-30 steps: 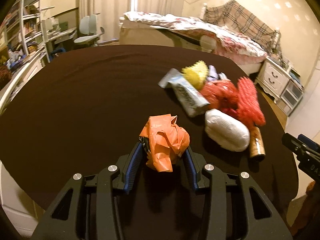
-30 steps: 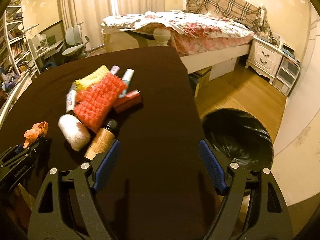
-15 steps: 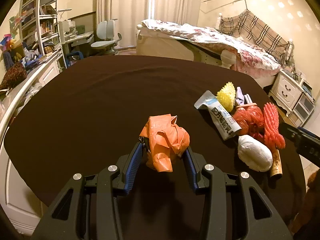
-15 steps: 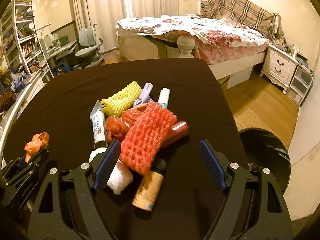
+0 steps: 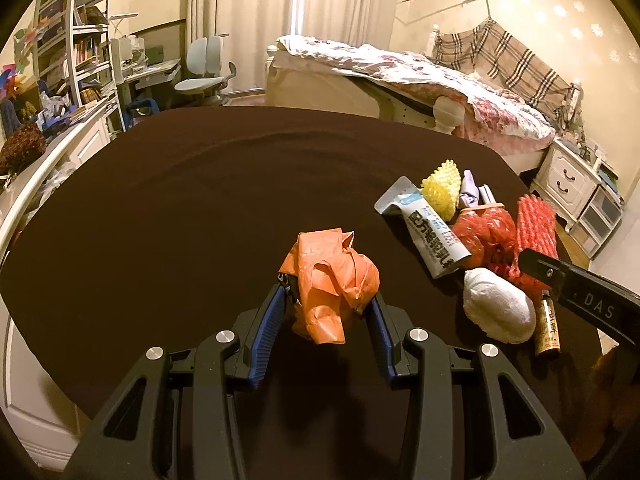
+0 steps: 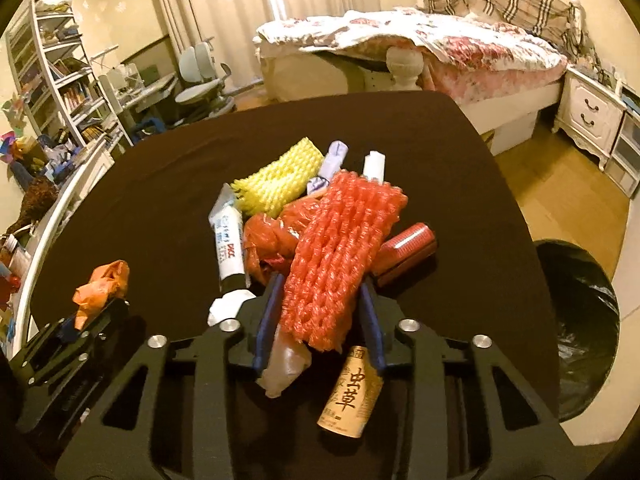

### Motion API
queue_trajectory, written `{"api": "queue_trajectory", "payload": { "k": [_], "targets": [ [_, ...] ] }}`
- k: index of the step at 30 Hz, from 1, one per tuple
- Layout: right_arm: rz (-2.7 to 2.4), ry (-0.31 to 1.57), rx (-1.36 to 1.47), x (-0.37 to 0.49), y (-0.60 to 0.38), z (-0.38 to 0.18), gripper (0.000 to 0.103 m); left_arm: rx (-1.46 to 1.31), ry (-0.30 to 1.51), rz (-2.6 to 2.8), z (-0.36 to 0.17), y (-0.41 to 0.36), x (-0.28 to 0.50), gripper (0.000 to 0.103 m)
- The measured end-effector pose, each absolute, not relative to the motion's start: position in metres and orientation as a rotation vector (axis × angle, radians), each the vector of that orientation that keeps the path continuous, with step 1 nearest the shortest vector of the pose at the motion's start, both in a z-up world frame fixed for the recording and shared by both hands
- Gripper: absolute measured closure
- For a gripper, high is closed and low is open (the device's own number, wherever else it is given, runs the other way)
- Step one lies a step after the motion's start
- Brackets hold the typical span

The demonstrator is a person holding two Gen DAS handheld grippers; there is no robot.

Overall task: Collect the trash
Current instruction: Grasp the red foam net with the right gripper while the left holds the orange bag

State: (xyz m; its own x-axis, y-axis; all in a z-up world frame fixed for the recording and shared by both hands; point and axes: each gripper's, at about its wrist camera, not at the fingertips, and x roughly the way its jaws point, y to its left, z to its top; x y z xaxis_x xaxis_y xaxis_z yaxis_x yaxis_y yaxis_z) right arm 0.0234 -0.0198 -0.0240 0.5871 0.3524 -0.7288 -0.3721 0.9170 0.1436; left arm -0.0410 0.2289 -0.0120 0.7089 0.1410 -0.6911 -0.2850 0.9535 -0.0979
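Note:
My left gripper [image 5: 329, 304] is shut on a crumpled orange plastic bag [image 5: 330, 284], held above the dark tablecloth [image 5: 180, 208]. The bag also shows in the right wrist view [image 6: 100, 292]. My right gripper [image 6: 320, 300] has closed around the near end of a red foam net sleeve [image 6: 340, 248] on top of the trash pile. The pile holds a yellow foam net [image 6: 276, 184], a white tube [image 6: 230, 244], a red mesh bag [image 6: 268, 244], a white wad [image 5: 498, 312] and a brown bottle [image 6: 352, 392].
A black-lined trash bin [image 6: 580, 328] stands on the wooden floor right of the table. A bed [image 6: 440, 48] lies beyond the table, a white nightstand [image 6: 592, 112] at the right, shelves [image 5: 76, 60] and a desk chair [image 5: 204, 76] at the left.
My right gripper swung left from the bin side to the pile, moved in over it and closed from wide open onto the red foam net. The left gripper kept hold of the orange bag.

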Motion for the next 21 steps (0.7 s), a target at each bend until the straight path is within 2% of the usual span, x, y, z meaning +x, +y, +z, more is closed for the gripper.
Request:
{"api": "queue_trajectory", "payload": {
  "k": [3, 6, 21],
  "targets": [
    [0.433, 0.827, -0.009, 0.019, -0.022, -0.019, 0.078, -0.200, 0.743, 0.234, -0.011, 0.225, -0.041, 0.060],
    [0.436, 0.814, 0.005, 0.017, -0.028, -0.013, 0.079, -0.197, 0.735, 0.224, -0.008, 0.219, -0.042, 0.060],
    [0.328, 0.756, 0.030, 0.000, -0.101, -0.002, 0.080, -0.149, 0.703, 0.114, 0.007, 0.160, -0.037, 0.060]
  ]
}}
